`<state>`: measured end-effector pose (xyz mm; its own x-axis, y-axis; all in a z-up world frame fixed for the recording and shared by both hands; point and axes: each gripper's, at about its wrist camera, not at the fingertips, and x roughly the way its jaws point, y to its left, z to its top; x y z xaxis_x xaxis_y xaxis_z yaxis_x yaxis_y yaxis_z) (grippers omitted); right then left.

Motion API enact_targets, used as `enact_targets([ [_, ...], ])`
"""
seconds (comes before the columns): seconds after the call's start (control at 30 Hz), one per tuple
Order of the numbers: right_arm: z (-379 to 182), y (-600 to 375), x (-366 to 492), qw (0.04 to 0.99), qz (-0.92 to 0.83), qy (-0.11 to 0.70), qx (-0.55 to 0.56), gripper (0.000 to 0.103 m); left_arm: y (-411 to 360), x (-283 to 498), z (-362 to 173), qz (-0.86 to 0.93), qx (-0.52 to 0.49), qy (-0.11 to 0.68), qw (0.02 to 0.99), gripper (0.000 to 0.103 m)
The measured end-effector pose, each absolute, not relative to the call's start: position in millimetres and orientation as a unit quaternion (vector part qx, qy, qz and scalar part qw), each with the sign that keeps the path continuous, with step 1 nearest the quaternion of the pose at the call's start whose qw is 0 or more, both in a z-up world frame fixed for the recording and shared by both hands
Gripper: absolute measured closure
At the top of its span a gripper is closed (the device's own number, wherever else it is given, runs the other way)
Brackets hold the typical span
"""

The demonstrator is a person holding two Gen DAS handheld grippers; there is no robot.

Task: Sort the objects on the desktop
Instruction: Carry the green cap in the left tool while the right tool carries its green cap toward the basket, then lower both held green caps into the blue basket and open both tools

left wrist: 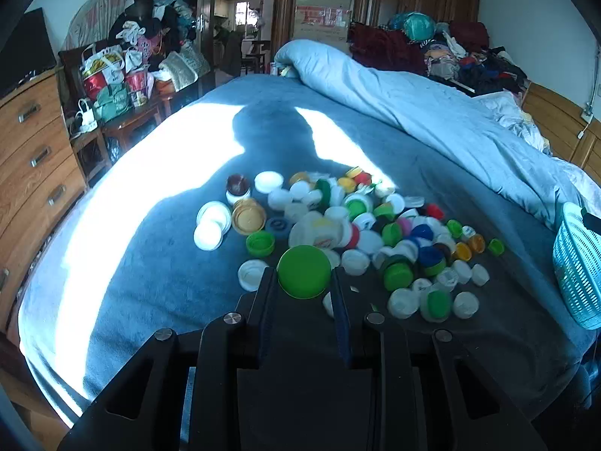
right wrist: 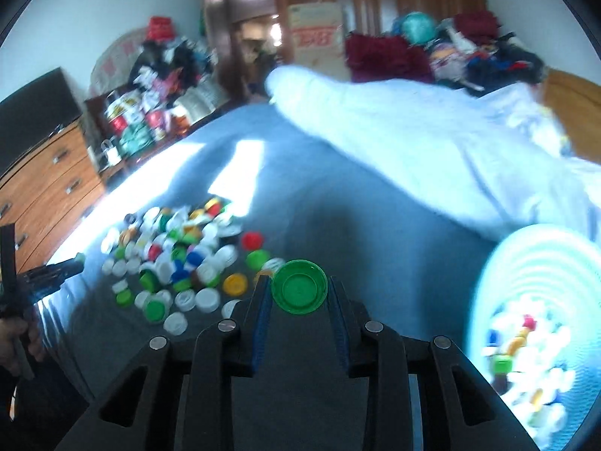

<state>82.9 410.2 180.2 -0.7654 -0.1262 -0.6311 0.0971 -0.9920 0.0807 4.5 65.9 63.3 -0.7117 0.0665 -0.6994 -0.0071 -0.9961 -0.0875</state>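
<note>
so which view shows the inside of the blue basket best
The right wrist view: it looks down into the blue basket, where caps already lie in its bottom, though the picture is motion-blurred. The left wrist view shows only the basket's outer mesh wall at the right edge, none of its contents.

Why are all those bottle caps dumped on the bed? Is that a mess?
Yes, loose bottle caps lie scattered in a heap on the blue blanket, some upside down, some stacked. Others already sit in the turquoise basket.
</note>
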Motion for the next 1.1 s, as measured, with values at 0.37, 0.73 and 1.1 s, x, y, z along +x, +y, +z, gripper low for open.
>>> enact_targets([
  [0.37, 217.4, 464.9, 114.0, 0.003, -0.949, -0.019, 0.314, 0.071, 156.9, -1.4, 135.7, 0.941, -0.323, -0.006, 0.102, 0.079],
  [0.73, 238.6, 517.1, 140.9, -0.038, -0.953, -0.016, 0.301, 0.071, 307.4, 3.3, 190.2, 0.929, -0.285, 0.03, 0.232, 0.079],
  [1.1, 231.4, 569.0, 161.2, -0.073, -0.947, -0.043, 0.309, 0.071, 427.5, -6.2, 197.6, 0.897, -0.299, 0.084, 0.313, 0.079],
])
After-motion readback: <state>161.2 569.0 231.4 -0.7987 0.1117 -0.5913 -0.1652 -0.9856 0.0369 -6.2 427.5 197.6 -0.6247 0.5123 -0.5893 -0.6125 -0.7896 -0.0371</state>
